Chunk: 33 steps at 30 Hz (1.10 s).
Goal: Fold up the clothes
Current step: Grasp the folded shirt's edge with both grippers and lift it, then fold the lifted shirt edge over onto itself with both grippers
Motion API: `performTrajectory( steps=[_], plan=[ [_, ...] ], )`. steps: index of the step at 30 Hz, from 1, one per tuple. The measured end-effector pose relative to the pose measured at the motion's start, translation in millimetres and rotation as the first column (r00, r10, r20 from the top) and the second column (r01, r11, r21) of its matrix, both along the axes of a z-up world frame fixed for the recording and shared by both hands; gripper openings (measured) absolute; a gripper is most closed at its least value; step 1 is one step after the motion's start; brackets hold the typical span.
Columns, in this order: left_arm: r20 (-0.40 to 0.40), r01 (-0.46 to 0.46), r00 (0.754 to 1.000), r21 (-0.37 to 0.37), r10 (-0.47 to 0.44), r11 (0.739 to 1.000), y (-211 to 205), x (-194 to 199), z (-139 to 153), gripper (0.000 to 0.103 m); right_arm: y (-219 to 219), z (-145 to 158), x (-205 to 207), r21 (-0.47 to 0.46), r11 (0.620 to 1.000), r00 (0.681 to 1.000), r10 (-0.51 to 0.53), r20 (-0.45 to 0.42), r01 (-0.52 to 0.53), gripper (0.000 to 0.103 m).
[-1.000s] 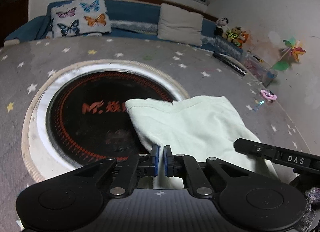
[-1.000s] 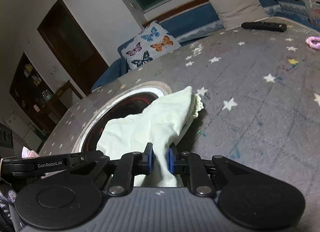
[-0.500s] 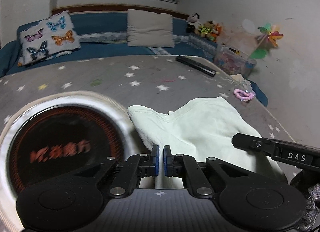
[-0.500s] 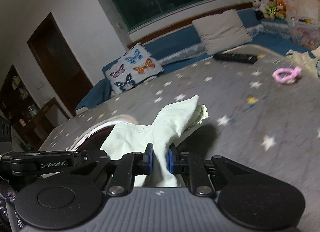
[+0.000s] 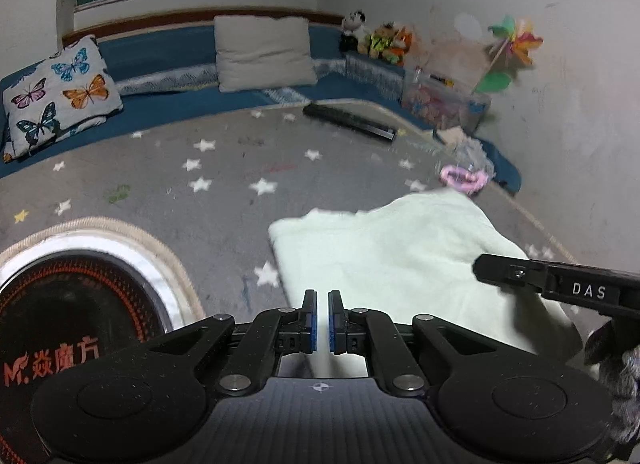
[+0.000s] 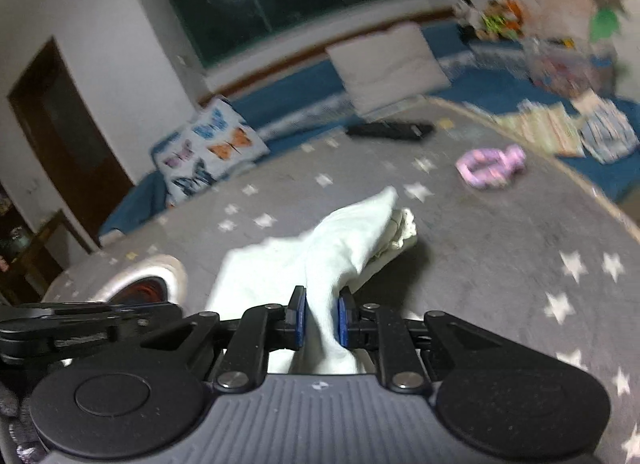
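Between both tongs' pads, pale green garment [image 5: 400, 256], bunched rightward

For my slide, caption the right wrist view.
Right gripper grips a bunched pale green garment over the grey star-patterned cover, its jaws opening.

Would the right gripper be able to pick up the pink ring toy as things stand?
Probably not yet: the right gripper has the pale green garment bunched between its pads. The pink ring toy lies unobstructed on the starred mat beyond it.

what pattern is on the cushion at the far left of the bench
Colourful butterflies on a white ground, on the cushion. It shows best in the left wrist view.
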<state>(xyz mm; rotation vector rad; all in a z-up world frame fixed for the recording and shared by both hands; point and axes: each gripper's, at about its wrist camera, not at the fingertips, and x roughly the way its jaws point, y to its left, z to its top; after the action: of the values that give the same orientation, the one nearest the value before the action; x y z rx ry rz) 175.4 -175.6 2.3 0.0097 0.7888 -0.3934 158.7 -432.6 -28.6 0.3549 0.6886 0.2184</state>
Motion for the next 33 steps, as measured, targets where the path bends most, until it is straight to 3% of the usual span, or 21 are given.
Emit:
performTrajectory(
  steps=[3, 14, 19, 24, 33],
  plan=[
    [-0.007, -0.013, 1.0, 0.016, 0.013, 1.0, 4.4, 1.4, -2.7, 0.007, -8.0, -4.2, -2.3, -0.018, 1.0, 1.0, -0.008, -0.009, 0.007, 0.025],
    [0.021, 0.05, 0.999, 0.004, -0.05, 0.999, -13.0, 16.1, 3.4, 0.007, -5.1, 26.1, 12.9, -0.135, 0.991, 0.995, -0.003, 0.104, 0.017, 0.025],
    [0.007, 0.074, 0.997, 0.015, -0.074, 0.997, -26.2, 29.1, -5.9, 0.007, 2.0, 13.0, 32.3, -0.123, 0.992, 0.997, 0.048, 0.064, -0.04, 0.025],
    [-0.03, 0.072, 0.997, 0.034, -0.071, 0.997, -27.8, 44.5, -19.7, 0.007, -1.5, -12.1, 48.4, -0.111, 0.993, 0.999, 0.035, -0.018, -0.037, 0.024],
    [-0.022, 0.078, 0.997, 0.003, -0.078, 0.997, -32.0, 66.0, -15.1, 0.007, 2.1, -0.3, 69.6, -0.139, 0.989, 0.998, 0.058, 0.009, -0.056, 0.024]
  ],
)
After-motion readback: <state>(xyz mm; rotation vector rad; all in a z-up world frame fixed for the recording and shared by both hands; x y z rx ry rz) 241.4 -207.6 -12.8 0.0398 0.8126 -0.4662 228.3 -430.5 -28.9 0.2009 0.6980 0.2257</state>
